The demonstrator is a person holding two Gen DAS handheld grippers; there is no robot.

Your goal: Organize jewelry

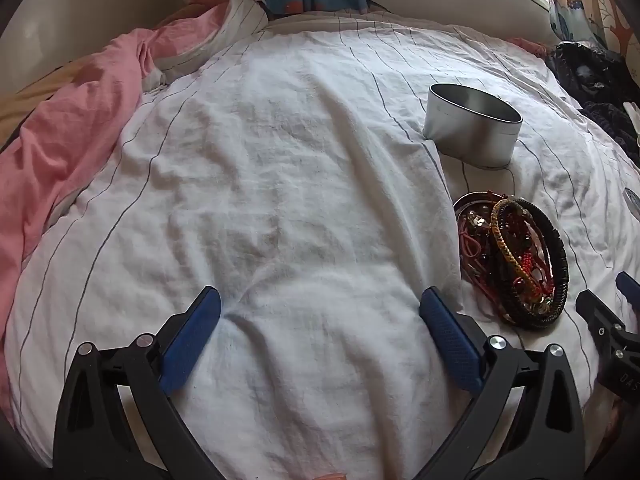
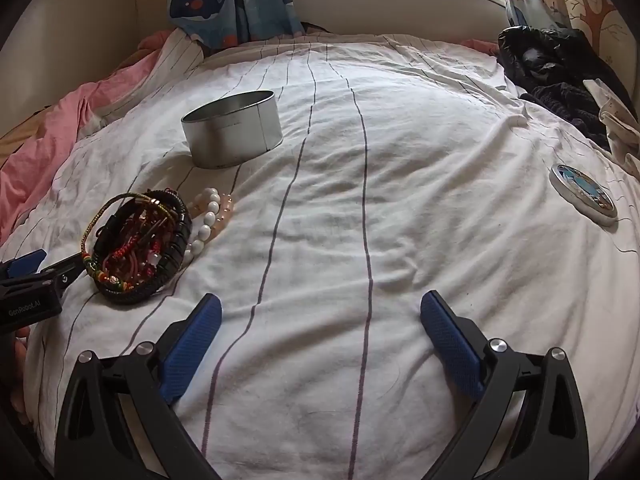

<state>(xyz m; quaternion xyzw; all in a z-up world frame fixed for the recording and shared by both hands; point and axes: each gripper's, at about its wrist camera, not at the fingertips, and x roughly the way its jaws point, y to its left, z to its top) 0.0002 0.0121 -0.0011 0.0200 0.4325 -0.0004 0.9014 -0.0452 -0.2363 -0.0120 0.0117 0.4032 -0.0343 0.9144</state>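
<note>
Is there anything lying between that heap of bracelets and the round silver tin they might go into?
Nothing visible does. Only bare striped sheet lies between the bracelet pile and the open tin. The white bead bracelet sits beside the pile, off that path.

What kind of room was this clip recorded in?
Most likely a bedroom. The work surface is a bed with a rumpled white striped duvet, a pink blanket bunched alongside, and whale-print curtains hanging by a window behind it.

Inside of the round tin (image 2: 234, 130) hidden behind its own wall. Decorated lid (image 1: 633, 200) cut off at the left wrist view's edge. Tangled bracelets (image 2: 140, 246) too knotted to count; beneath, a dish (image 1: 470, 204) mostly covered.
</note>
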